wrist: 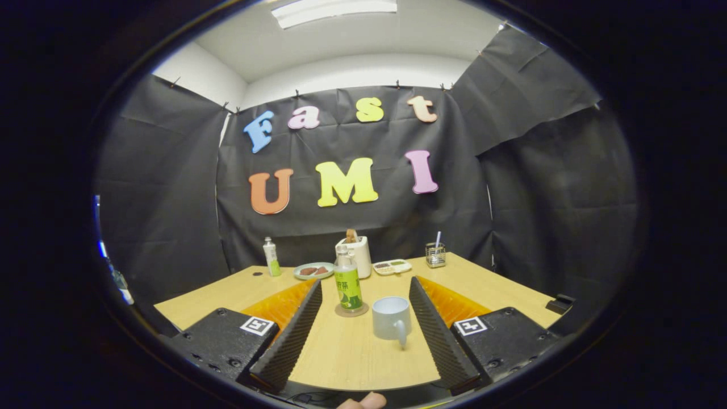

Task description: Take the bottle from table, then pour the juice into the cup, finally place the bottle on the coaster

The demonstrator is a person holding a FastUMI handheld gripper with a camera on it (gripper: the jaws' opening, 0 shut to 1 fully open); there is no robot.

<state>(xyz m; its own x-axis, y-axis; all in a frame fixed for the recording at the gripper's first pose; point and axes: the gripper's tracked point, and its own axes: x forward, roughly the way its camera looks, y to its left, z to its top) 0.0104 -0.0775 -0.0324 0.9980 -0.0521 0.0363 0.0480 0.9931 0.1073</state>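
Seen along the gripper [363,301] in the gripper view, the two fingers are spread wide apart and nothing is held between them. Between the fingers, on the light wooden table [227,292], a bottle [347,282] with a green label and a pale cap is seen standing upright on a round coaster [351,310], nearer the left finger. Just beside it, toward the right finger, a pale cup [392,319] is set on the table, its handle turned toward the camera; whether it touches the coaster cannot be told. Beyond these, near the table's far edge, a white toaster [359,254] with something brown sticking out of its top is seen directly behind the bottle. A plate [313,270] with dark pieces on it lies to the left of the toaster, and a smaller white bottle [271,257] stands further left. A divided tray [392,266] is placed to the right of the toaster, and a wire holder [435,254] with a utensil in it stands further right.
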